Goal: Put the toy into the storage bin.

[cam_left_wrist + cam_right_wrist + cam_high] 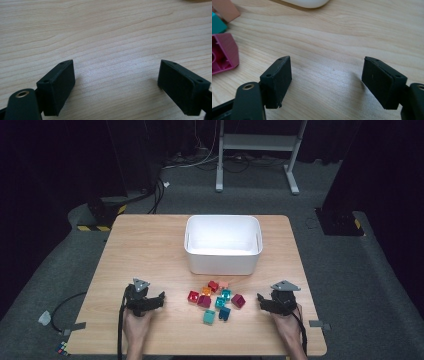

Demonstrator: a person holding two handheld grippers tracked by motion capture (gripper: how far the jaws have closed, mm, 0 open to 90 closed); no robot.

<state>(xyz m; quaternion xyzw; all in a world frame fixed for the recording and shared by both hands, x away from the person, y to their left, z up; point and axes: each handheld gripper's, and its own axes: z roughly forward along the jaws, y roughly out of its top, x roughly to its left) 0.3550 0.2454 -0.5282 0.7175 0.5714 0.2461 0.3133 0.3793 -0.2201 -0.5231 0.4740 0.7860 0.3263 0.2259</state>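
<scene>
Several small coloured blocks (216, 300) lie in a loose cluster on the wooden table (145, 245), in front of a white rectangular bin (223, 243). Among them are a red one (193, 296), a magenta one (238, 300) and a teal one (209, 316). My left gripper (159, 299) rests on the table left of the cluster, open, with bare wood between its jaws (116, 82). My right gripper (261, 301) rests right of the cluster, open and holding nothing (327, 80). The magenta block (223, 53) lies just left of its jaws, with a teal block (217, 23) behind.
The bin's rounded corner (305, 3) shows at the top of the right gripper view. Behind the table stands a white metal frame (257, 145) with cables on the grey floor. Bare wood lies left of the bin (145, 245) and at the table's right side (285, 250).
</scene>
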